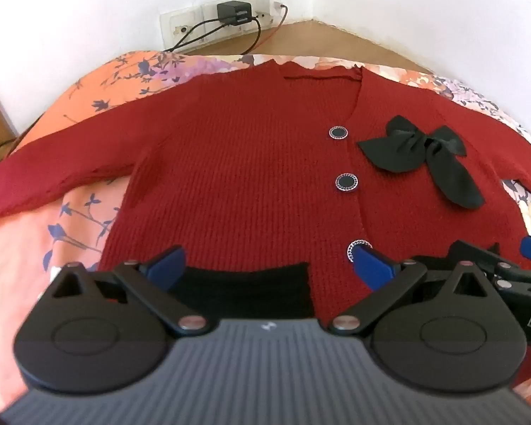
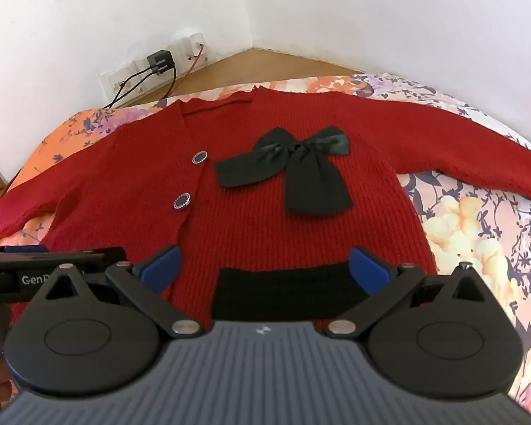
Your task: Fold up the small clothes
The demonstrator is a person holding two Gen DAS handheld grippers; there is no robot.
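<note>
Red knit cardigan (image 1: pixel 251 163) spread flat, front up, on floral bedsheet (image 1: pixel 32 248), sleeves out to both sides. Black bow (image 2: pixel 297 173) on chest beside button placket; three round dark buttons, top one (image 1: pixel 338 132). Black hem band (image 1: pixel 244 290) at near edge.

Left tool (image 1: pixel 269 262): blue fingers spread wide, nothing between them, poised over hem on wearer-side left panel; one fingertip (image 1: pixel 370 260) overlapping lowest button.

Right tool (image 2: pixel 263 262): fingers likewise wide apart, empty, over hem band just beside left tool.

Wall sockets with black charger (image 1: pixel 232 12) behind bed.
</note>
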